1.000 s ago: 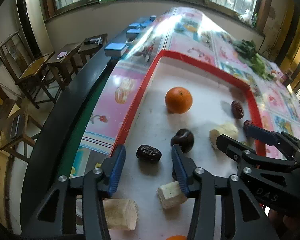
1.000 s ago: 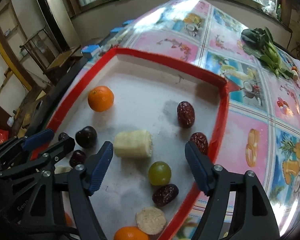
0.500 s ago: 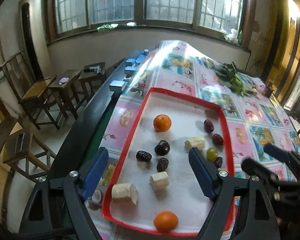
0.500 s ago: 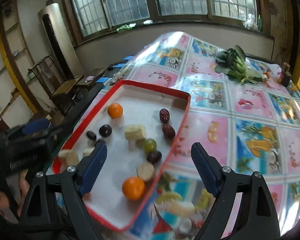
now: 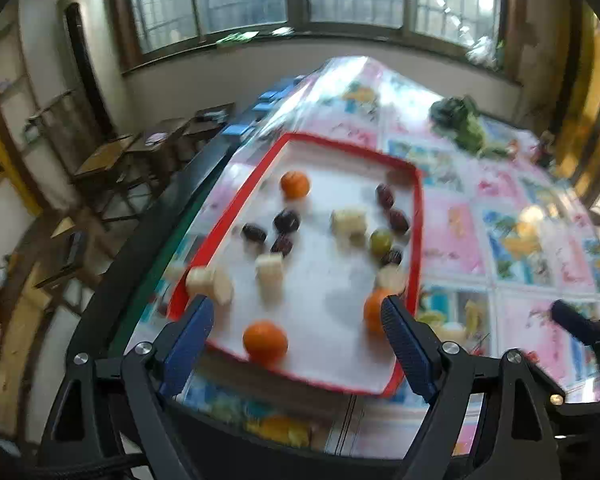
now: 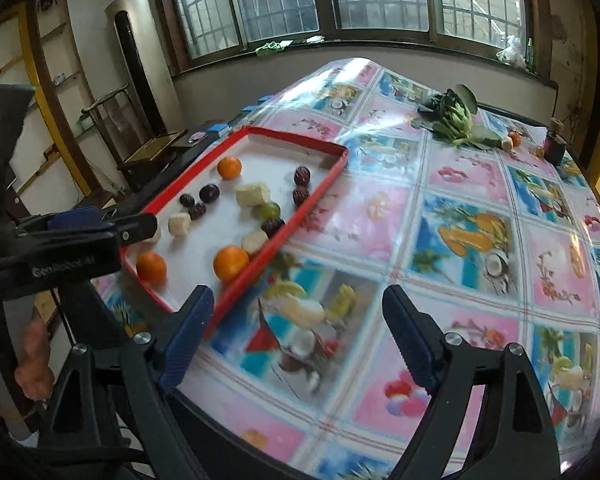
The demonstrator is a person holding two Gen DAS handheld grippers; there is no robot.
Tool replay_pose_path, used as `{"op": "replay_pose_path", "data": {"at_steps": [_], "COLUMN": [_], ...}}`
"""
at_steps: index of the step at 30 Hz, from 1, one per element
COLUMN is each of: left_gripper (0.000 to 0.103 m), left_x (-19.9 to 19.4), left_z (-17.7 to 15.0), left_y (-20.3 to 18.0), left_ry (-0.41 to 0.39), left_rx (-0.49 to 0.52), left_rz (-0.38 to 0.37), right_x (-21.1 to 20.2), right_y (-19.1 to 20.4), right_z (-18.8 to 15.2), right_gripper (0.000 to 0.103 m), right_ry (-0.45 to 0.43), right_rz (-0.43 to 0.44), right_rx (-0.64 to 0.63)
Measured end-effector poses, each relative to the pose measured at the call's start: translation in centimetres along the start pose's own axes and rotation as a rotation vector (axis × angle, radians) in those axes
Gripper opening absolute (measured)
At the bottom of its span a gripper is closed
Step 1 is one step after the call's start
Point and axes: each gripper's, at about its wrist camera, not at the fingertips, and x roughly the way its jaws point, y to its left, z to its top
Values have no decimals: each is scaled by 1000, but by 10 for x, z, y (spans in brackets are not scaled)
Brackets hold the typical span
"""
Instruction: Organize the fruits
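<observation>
Covering most of the right wrist view, a table (image 6: pixel 460 216) with a fruit-print cloth is seen. A red-rimmed tray (image 6: pixel 320 184) is placed centre-left, holding oranges (image 6: pixel 230 263), dates (image 6: pixel 301 176), a green grape (image 6: pixel 270 211) and pale chunks (image 6: pixel 252 195). Left tongs (image 5: pixel 297 318) and right tongs (image 6: pixel 297 312) are held wide open, empty, near the lower frame edge.

Fruit-strewn red tray (image 5: pixel 416 240), blurred
</observation>
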Motion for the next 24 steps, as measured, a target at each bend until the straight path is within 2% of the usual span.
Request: {"op": "replay_pose_path", "data": {"at_steps": [2, 6, 10, 12, 21, 24], "left_gripper": [85, 85, 85, 85, 85, 85], "left_x": [-3, -11, -22, -24, -30, -31], "left_z": [-8, -21, -36, -41, -60, -65], "left_y": [-6, -12, -19, -21, -16, -11], "left_ry": [26, 59, 44, 48, 97, 105], "left_rx": [0, -37, -39, -36, -94, -138], "left_rz": [16, -44, 42, 43, -27, -23], "right_x": [-5, -12, -17, -18, -22, -22], "right_y": [-5, -11, -10, -5, 15, 16], "right_z": [-8, -18, -24, -28, -41, -42], "right_gripper": [86, 86, 86, 86, 86, 86], "right_ry": [4, 12, 19, 24, 33, 35], "right_rz": [5, 16, 30, 34, 37, 41], "right_rx": [-4, -24, -49, -73, -154, -151]}}
